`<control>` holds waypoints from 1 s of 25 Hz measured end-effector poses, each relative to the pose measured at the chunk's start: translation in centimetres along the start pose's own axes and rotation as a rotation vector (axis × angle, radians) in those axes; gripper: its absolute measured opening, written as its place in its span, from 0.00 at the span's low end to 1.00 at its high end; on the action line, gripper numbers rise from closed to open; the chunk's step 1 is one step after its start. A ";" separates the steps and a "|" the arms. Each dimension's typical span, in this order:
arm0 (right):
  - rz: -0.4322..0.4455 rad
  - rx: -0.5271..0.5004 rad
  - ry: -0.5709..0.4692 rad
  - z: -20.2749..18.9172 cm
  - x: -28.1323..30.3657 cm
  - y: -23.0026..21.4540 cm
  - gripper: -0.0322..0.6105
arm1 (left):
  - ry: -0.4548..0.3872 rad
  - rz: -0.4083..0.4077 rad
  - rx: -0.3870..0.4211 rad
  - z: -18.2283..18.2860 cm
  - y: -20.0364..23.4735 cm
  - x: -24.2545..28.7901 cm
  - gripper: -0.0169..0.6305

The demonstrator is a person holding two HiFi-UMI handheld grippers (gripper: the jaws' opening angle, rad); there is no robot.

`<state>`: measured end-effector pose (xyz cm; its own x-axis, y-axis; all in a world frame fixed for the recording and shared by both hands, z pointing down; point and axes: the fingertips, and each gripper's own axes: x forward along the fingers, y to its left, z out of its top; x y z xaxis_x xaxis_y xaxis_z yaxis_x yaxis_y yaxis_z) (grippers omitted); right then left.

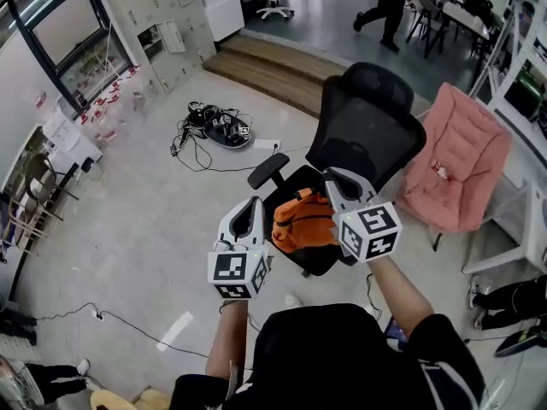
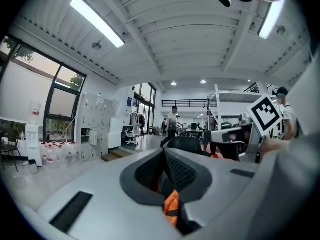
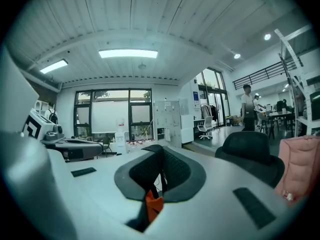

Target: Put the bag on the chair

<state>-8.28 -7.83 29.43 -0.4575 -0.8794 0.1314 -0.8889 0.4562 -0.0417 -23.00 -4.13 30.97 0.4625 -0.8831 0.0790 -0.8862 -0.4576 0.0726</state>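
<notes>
An orange bag (image 1: 301, 221) sits over the seat of a black mesh office chair (image 1: 369, 125), between my two grippers. My left gripper (image 1: 254, 207) is shut on orange bag fabric (image 2: 171, 207) at the bag's left side. On the bag's right side my right gripper (image 1: 332, 180) is shut on a bit of orange fabric (image 3: 153, 204). In both gripper views the jaws stand closed, with the fabric pinched low between them. I cannot tell whether the bag rests on the seat or hangs just above it.
A pink padded chair (image 1: 461, 162) stands right of the office chair, next to a white frame (image 1: 523, 229). Cables and gear (image 1: 219, 127) lie on the floor to the left. A wooden step (image 1: 275, 67), lockers (image 1: 161, 24) and a walking person (image 1: 389, 7) are behind.
</notes>
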 end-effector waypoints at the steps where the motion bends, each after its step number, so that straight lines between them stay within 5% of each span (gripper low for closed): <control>1: -0.006 0.001 0.002 -0.1 0.5 0.1 0.05 | 0.000 -0.005 -0.001 -0.1 0.6 0.2 0.05; 25: -0.058 0.017 0.083 -2.3 4.3 -3.1 0.05 | 0.037 -0.090 -0.047 -2.5 1.3 6.1 0.05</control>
<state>-7.41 -12.71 32.45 -0.4025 -0.8897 0.2155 -0.9143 0.4021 -0.0480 -21.27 -9.82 34.00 0.5416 -0.8338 0.1069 -0.8392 -0.5288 0.1272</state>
